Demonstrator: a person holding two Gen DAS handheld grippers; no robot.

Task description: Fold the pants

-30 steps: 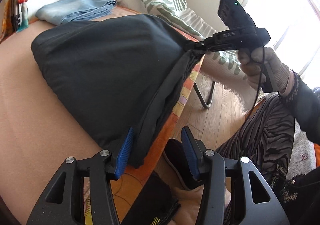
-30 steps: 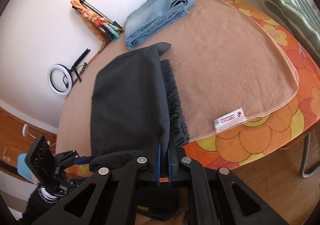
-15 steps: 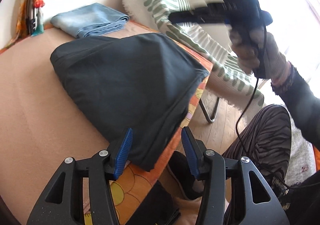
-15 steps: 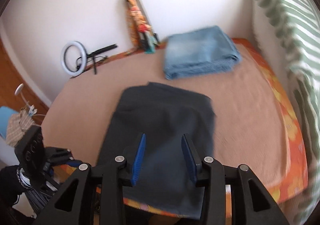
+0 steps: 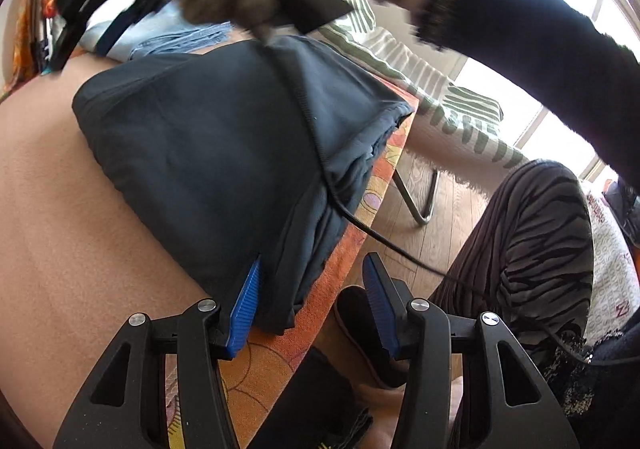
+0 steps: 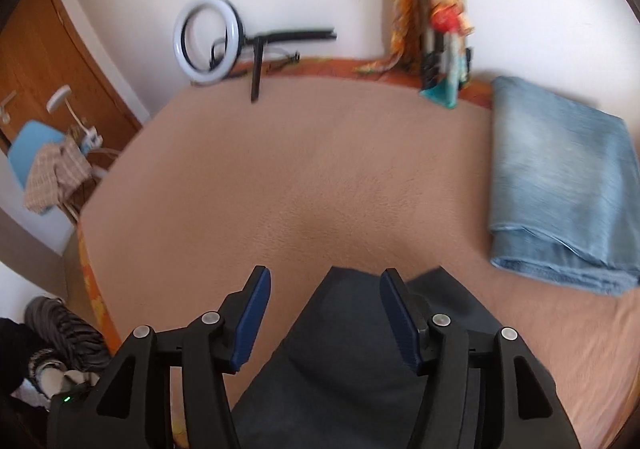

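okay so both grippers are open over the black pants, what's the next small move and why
Probably lower the right gripper to the far edge of the black pants and close on it. Both grippers are open and hold nothing, the left gripper waits at the near edge, and the pants could likely take another fold.

No legible txt anywhere.

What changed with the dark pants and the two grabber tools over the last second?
The right gripper let go of the black pants, opened its fingers, and swung over the bed toward the far side. The corner it held dropped flat. The left gripper stayed open at the near edge, and the folded jeans did not move.
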